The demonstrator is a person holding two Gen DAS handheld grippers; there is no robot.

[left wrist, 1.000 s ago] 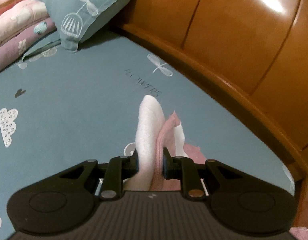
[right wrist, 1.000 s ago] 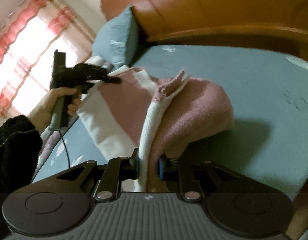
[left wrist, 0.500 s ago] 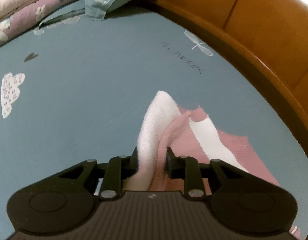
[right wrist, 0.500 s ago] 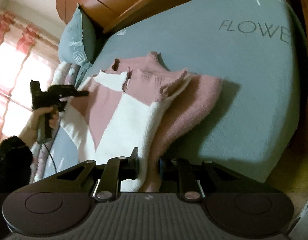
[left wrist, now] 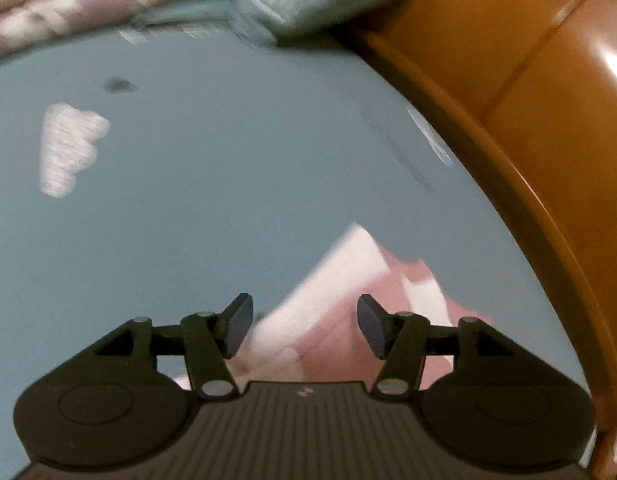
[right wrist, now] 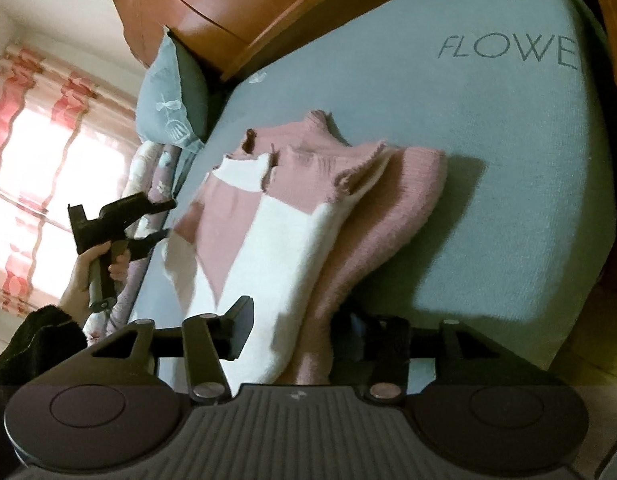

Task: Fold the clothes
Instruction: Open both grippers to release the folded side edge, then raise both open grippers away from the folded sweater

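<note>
A pink and white knitted sweater (right wrist: pixel 268 220) lies folded on the blue-grey bed sheet (right wrist: pixel 488 140), neck toward the headboard. My right gripper (right wrist: pixel 298 334) is at its near hem. Its jaws are opening, and the white and pink layers lie loose between them without being pressed. My left gripper (right wrist: pixel 168 218), held by a hand (right wrist: pixel 92 268), is at the sweater's far left edge with its jaws opening and off the cloth. In the blurred left wrist view, the left gripper (left wrist: pixel 304 324) hangs just above a sweater (left wrist: pixel 340 280) corner.
A wooden headboard (right wrist: pixel 228 12) runs along the far side of the bed, with a blue-grey pillow (right wrist: pixel 168 92) and a folded floral quilt (right wrist: pixel 148 184) beside it. A bright window with pink striped curtains (right wrist: pixel 28 140) is on the left. The mattress edge drops off at right.
Both grippers held the sweater's edges and have opened and let go. The sweater came down from hanging to lying flat on the bed. The left gripper shifted across the bed.
</note>
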